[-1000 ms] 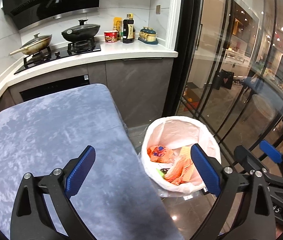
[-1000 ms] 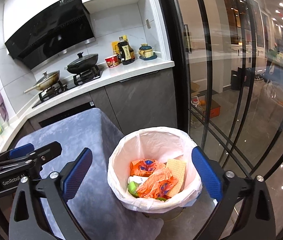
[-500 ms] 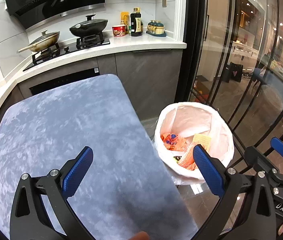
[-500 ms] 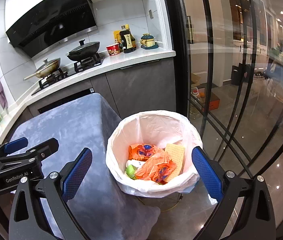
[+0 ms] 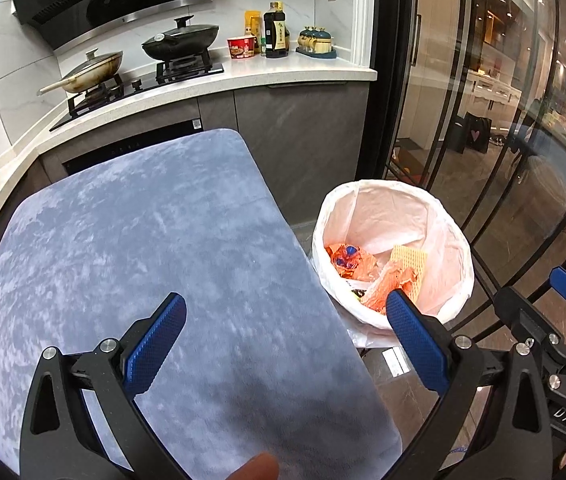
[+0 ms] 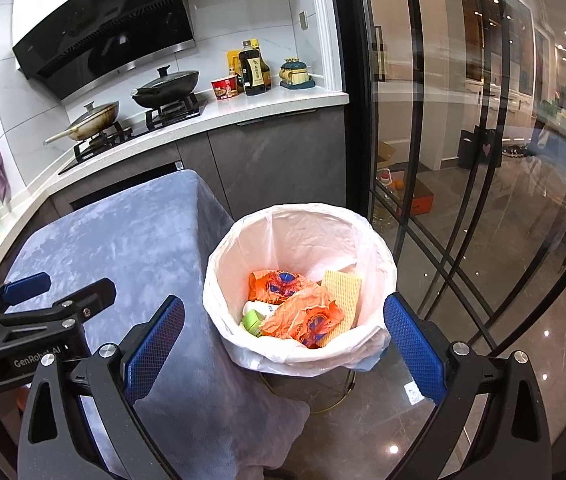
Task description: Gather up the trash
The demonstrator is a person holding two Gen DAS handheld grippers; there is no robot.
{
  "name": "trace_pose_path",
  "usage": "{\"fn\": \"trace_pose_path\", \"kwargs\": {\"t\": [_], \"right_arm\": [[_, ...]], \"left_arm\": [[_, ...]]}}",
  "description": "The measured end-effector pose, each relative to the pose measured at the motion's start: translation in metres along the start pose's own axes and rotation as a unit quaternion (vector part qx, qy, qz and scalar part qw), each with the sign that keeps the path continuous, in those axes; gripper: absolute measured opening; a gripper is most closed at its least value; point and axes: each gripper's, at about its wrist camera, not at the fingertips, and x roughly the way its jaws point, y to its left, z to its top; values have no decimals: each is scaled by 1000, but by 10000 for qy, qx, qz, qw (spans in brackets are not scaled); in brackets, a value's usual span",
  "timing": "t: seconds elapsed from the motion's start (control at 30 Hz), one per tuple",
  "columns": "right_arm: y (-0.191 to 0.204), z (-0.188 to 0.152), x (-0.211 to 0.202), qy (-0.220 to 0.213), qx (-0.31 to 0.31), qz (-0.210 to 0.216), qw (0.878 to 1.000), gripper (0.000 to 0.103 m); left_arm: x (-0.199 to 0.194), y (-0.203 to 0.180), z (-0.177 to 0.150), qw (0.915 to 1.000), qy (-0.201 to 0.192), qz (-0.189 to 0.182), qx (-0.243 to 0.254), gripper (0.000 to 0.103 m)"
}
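A trash bin with a white liner (image 5: 455,240) (image 6: 299,236) stands on the floor beside the table's right edge. Inside lie orange wrappers (image 6: 303,312) (image 5: 347,256), a wafer (image 6: 341,288) (image 5: 409,258) and a small white and green bottle (image 6: 255,316). My left gripper (image 5: 285,344) is open and empty, held over the near right part of the grey-blue tablecloth (image 5: 143,248). My right gripper (image 6: 283,340) is open and empty, above the near side of the bin. Each gripper shows at the edge of the other's view.
A kitchen counter (image 5: 243,76) at the back carries a stove with two pans (image 5: 181,40), a red cup and bottles. Glass sliding doors (image 6: 463,160) run along the right. A fingertip (image 5: 255,468) shows at the bottom of the left wrist view.
Both grippers have pulled back and risen; the bin looks smaller and farther in both views, and more of the tablecloth shows. Both stay open and empty.
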Motion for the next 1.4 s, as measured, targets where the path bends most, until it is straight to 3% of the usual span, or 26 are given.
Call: {"fn": "trace_pose_path", "kwargs": {"t": [1.4], "right_arm": [[-8, -9, 11, 106, -71, -59, 9999, 96]], "left_arm": [[9, -9, -11, 9994, 196, 299, -43, 96]]}}
